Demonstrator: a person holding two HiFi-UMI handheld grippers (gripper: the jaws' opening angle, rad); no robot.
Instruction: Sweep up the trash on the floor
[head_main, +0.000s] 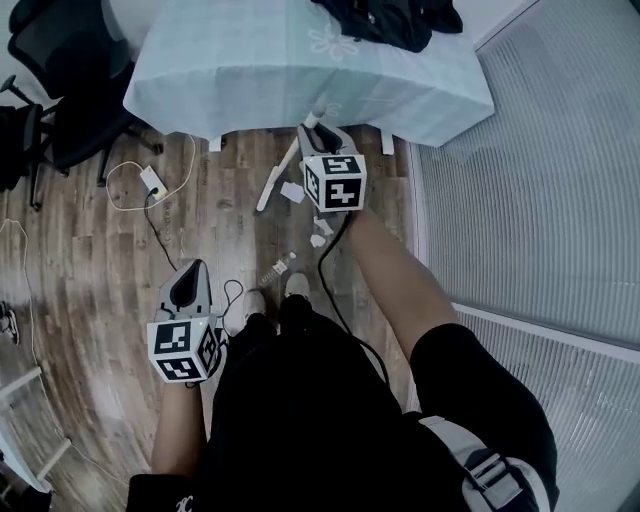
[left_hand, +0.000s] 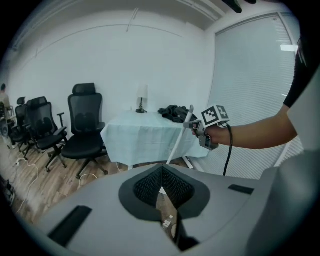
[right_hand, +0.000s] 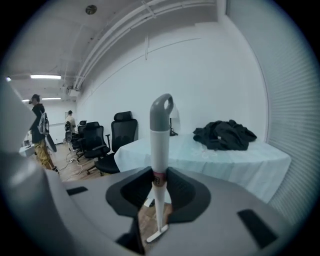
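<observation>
right tool (right_hand: 159, 186) is gripping the broom handle (right_hand: 161, 145), paper scraps (head_main: 318, 238) are lying just toward me from its lower end; left tool (left_hand: 161, 182) is hanging closed, empty

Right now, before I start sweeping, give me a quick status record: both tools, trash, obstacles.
Right tool: shut on white broom handle
Left tool: shut, nothing between the jaws
Trash: plastic bottle and paper scraps on the wood floor, just ahead of the feet
Obstacles: cloth-covered table beyond the trash; power strip with cables to the left
</observation>
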